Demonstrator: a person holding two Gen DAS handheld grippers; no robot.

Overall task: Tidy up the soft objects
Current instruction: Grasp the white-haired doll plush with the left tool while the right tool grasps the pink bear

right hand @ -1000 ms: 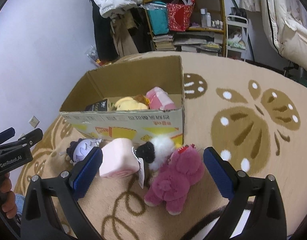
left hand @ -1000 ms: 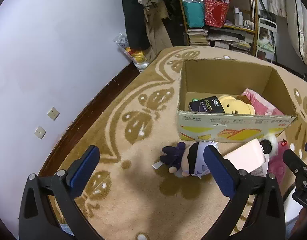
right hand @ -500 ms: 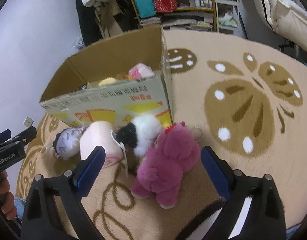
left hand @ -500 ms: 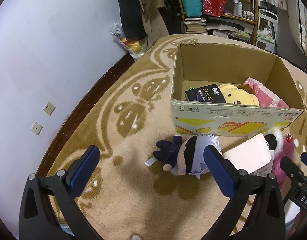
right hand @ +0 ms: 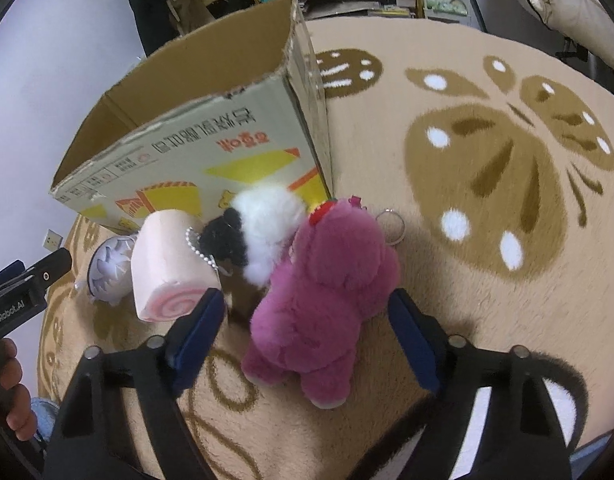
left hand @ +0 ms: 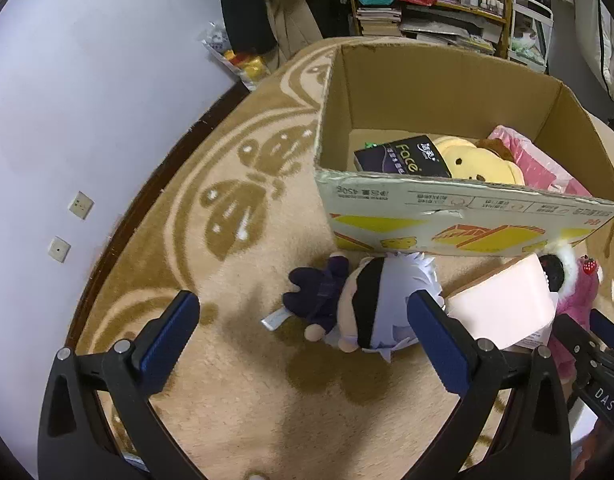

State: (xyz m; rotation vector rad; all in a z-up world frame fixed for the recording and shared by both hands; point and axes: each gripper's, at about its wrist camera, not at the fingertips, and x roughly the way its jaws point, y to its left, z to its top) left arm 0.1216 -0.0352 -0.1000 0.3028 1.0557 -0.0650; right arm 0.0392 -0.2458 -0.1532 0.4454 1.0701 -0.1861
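Our left tongs (left hand: pixel 303 332) stand spread over the rug (left hand: pixel 227 380), the doll (left hand: pixel 363 308) between them, untouched. Our right tongs (right hand: pixel 307 322), just narrowing but not pinching, straddle the magenta bear (right hand: pixel 327 300) beside the cardboard box (right hand: pixel 195 152).

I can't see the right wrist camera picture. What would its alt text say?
A magenta plush bear lies on a patterned beige rug between the open jaws of the right gripper, which have just been closing without yet pressing it. Behind it, a black-and-white fluffy toy and a pink swirl-roll plush sit against a cardboard box.
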